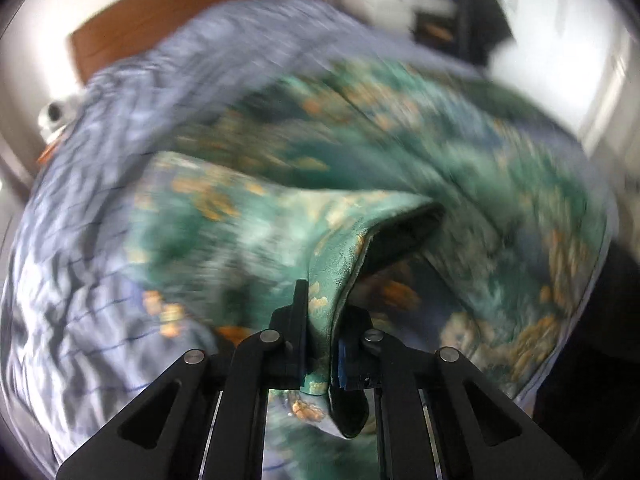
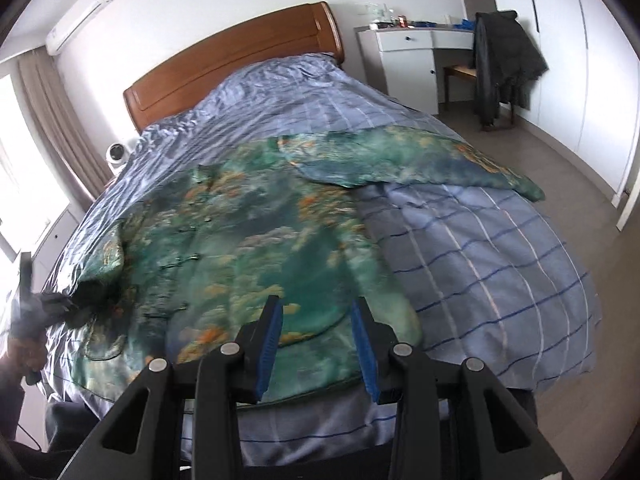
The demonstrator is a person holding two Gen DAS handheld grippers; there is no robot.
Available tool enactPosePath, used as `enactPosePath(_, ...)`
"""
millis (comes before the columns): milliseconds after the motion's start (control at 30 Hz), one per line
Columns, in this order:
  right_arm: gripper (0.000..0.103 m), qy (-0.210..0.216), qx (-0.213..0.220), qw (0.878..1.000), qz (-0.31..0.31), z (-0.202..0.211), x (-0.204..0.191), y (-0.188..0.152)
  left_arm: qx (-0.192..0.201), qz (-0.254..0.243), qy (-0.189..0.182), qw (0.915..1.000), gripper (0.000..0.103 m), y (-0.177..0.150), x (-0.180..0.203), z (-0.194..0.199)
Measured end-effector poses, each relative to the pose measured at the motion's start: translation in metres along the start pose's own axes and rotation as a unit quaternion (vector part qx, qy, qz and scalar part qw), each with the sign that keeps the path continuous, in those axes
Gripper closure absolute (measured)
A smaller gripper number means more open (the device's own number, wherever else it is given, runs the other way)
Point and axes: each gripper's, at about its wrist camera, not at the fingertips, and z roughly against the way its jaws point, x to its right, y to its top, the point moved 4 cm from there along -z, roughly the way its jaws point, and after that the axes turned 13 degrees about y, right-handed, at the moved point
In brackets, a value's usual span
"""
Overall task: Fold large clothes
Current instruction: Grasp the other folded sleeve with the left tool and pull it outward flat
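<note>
Blue checked bedspread (image 2: 480, 248), wooden headboard (image 2: 232, 64), white desk (image 2: 404, 64)

You will find nothing to read in either view. The patterned green garment (image 2: 256, 240) carries only its printed design, with no lettering or label that shows, and the striped bedcover (image 2: 480, 240) bears lines alone. The air conditioner (image 2: 78, 16) on the wall shows no brand you can make out. The small items on the white counter (image 2: 404, 40) by the far wall are too small and blurred to give you any words.
</note>
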Motion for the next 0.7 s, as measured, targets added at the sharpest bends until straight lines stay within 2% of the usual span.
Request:
enactPosePath(100, 0.067, 0.005, 0.003, 1.0, 0.026, -0.003, -0.019, 0.003, 0.026, 0.07, 0.055, 0.9957, 0.094, 0.003, -0.06, 0.027)
enactPosePath(200, 0.067, 0.012, 0.002, 0.999, 0.046, -0.008, -0.034, 0.005, 0.033, 0.146, 0.148, 0.9776, 0.093, -0.007, -0.131, 0.039)
enactPosePath(300, 0.067, 0.015, 0.0, 0.998, 0.06, -0.013, -0.047, 0.003, 0.016, 0.21, 0.202, 0.9563, 0.093, -0.028, -0.184, 0.036)
enactPosePath(333, 0.067, 0.018, -0.002, 0.998, 0.064, -0.014, -0.05, 0.002, 0.006, 0.232, 0.226, 0.9461, 0.093, -0.037, -0.204, 0.031)
enactPosePath(467, 0.067, 0.024, -0.006, 0.997, 0.072, -0.014, -0.06, -0.004, -0.035, 0.276, 0.267, 0.9227, 0.091, -0.069, -0.249, 0.008)
enactPosePath(600, 0.067, 0.023, -0.007, 0.996, 0.081, -0.01, -0.066, -0.008, -0.072, 0.31, 0.289, 0.903, 0.075, -0.096, -0.271, -0.012)
enactPosePath(667, 0.067, 0.02, -0.005, 0.996, 0.084, -0.008, -0.067, -0.009, -0.083, 0.325, 0.304, 0.8915, 0.072, -0.109, -0.278, -0.017)
enactPosePath(700, 0.067, 0.018, -0.004, 0.996, 0.084, -0.006, -0.068, -0.01, -0.085, 0.33, 0.306, 0.8891, 0.065, -0.114, -0.278, -0.015)
